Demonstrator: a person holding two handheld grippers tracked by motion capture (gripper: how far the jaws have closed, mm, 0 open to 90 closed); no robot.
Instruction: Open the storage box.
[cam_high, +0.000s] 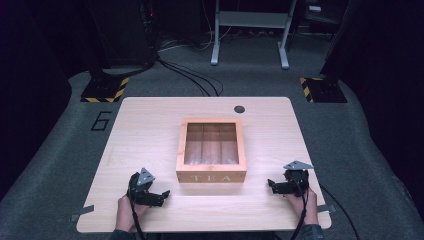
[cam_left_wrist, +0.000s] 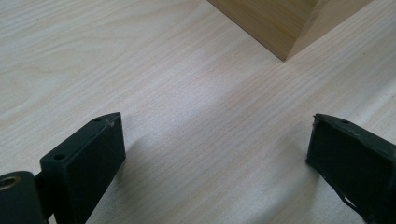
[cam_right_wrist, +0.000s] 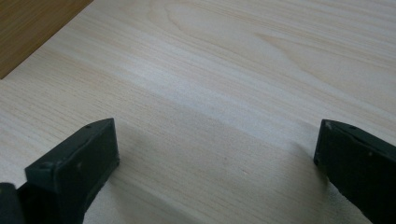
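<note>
A wooden tea box (cam_high: 211, 150) with "TEA" on its front and a clear lid stands shut in the middle of the light wooden table (cam_high: 145, 125). My left gripper (cam_high: 162, 196) rests low on the table at the box's front left, jaws wide apart with bare tabletop between them. In the left gripper view (cam_left_wrist: 215, 140) a corner of the box (cam_left_wrist: 280, 23) shows ahead. My right gripper (cam_high: 272, 186) sits at the box's front right, open and holding nothing. In the right gripper view (cam_right_wrist: 217, 149) a box side (cam_right_wrist: 28, 28) appears at upper left.
A dark round cable hole (cam_high: 239, 109) lies in the table near its far edge. Beyond the table, grey carpet carries black cables (cam_high: 192, 77), a metal desk frame (cam_high: 250, 30) and yellow-black striped stand bases (cam_high: 105, 90).
</note>
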